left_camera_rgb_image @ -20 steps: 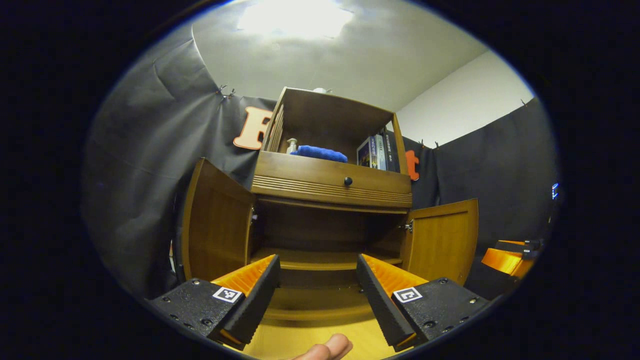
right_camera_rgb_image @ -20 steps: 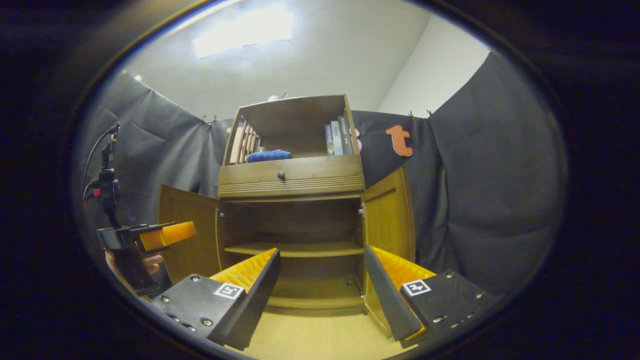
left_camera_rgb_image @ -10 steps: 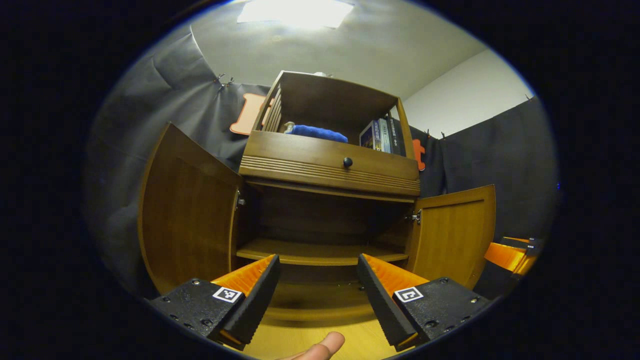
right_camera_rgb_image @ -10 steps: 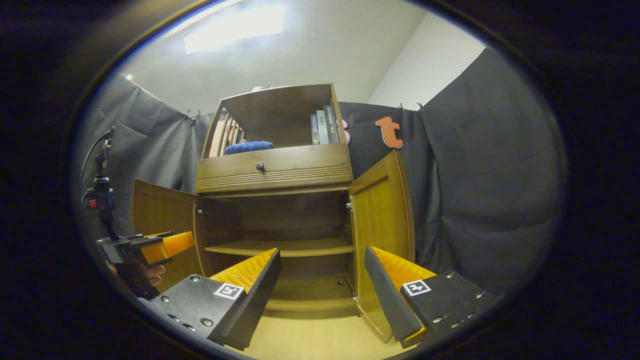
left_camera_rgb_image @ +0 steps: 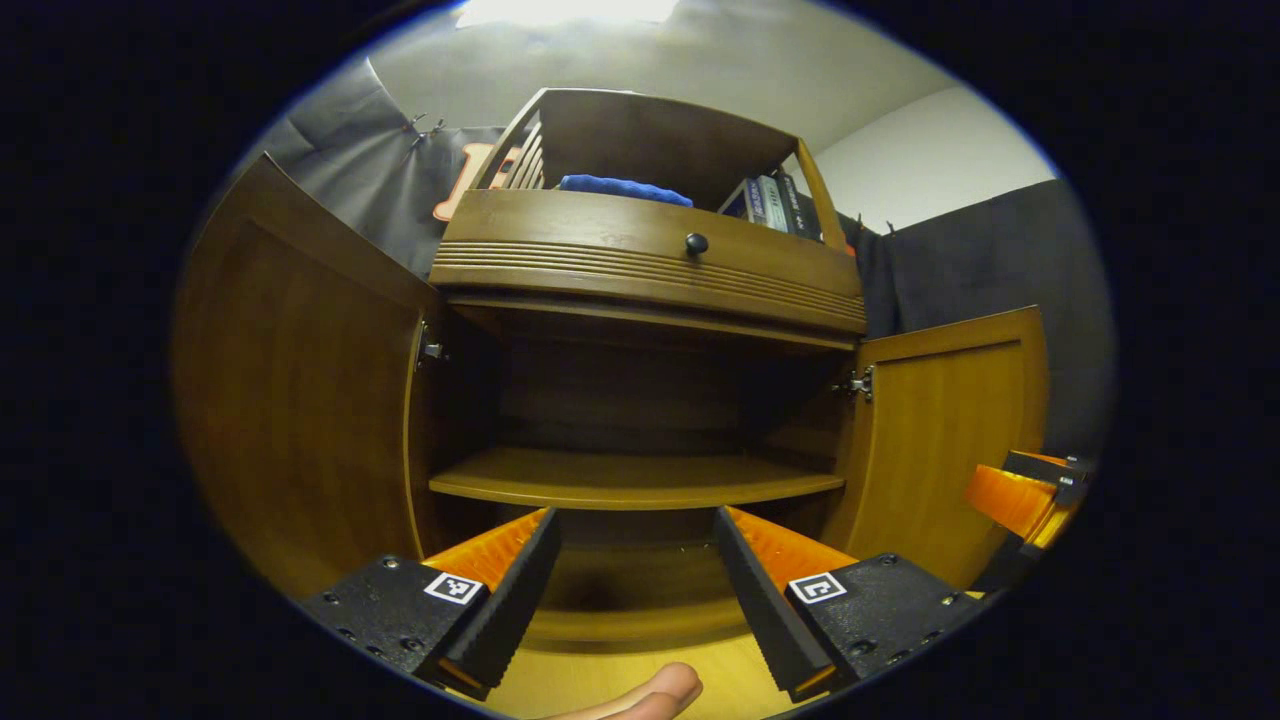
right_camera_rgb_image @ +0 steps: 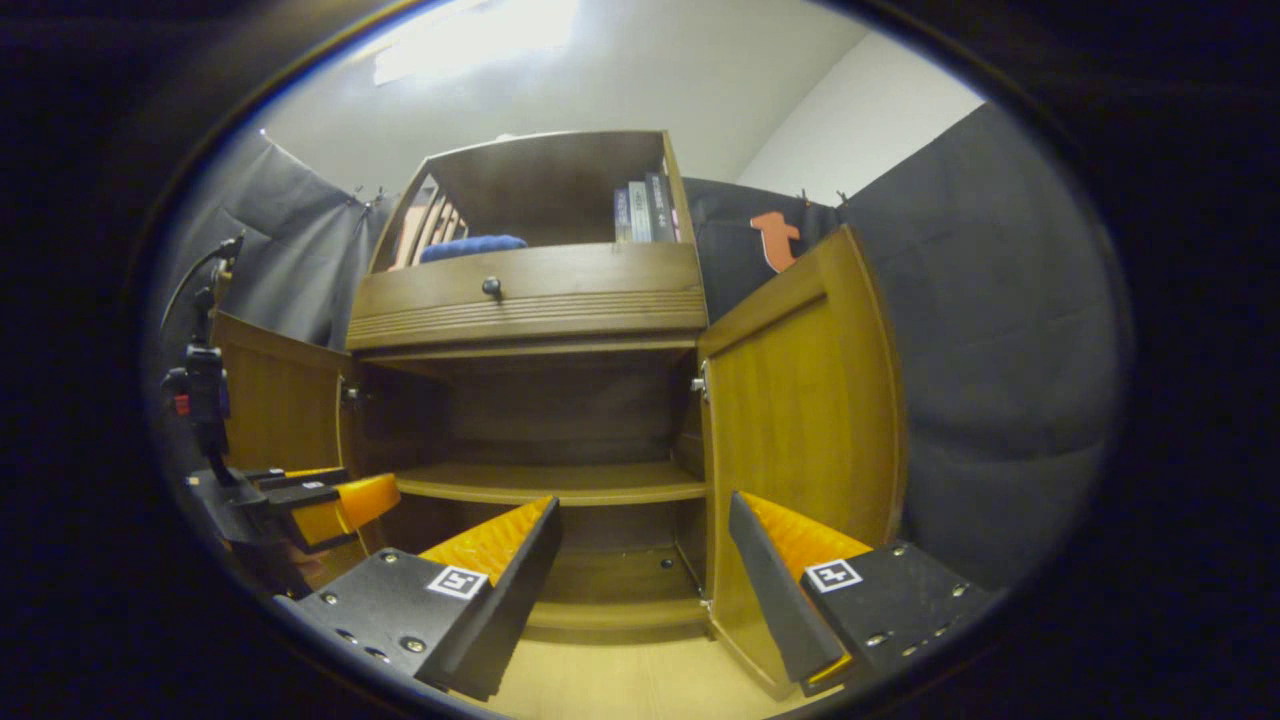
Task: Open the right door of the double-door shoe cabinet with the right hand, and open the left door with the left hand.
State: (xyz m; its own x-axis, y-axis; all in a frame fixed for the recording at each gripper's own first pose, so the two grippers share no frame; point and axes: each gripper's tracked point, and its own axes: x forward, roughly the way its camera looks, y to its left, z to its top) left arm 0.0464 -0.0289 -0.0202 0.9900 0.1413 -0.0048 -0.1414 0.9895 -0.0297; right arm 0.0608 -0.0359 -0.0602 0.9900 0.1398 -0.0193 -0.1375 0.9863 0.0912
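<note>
The wooden shoe cabinet (left_camera_rgb_image: 640, 270) (right_camera_rgb_image: 520, 300) stands in front of me with both lower doors swung wide. In the left gripper view its left door (left_camera_rgb_image: 300, 390) fills the left side and its right door (left_camera_rgb_image: 940, 430) hangs open on the right. My left gripper (left_camera_rgb_image: 635, 585) is open and holds nothing, aimed at the bare inner shelf (left_camera_rgb_image: 630, 480). My right gripper (right_camera_rgb_image: 645, 570) is open too, close beside the right door (right_camera_rgb_image: 800, 420). The left gripper (right_camera_rgb_image: 300, 500) shows low on the left of the right gripper view, near the left door (right_camera_rgb_image: 280, 400).
A drawer with a dark knob (left_camera_rgb_image: 696, 243) sits above the open compartment. The top shelf holds a blue cloth (left_camera_rgb_image: 625, 187) and several books (left_camera_rgb_image: 775, 200). A fingertip (left_camera_rgb_image: 650, 692) shows at the bottom edge. The floor (right_camera_rgb_image: 620, 680) is light wood. Black cloth walls surround the cabinet.
Both grippers have moved closer to the cabinet, which looms larger in both views. Both doors stay open and both grippers stay open and hold nothing.
</note>
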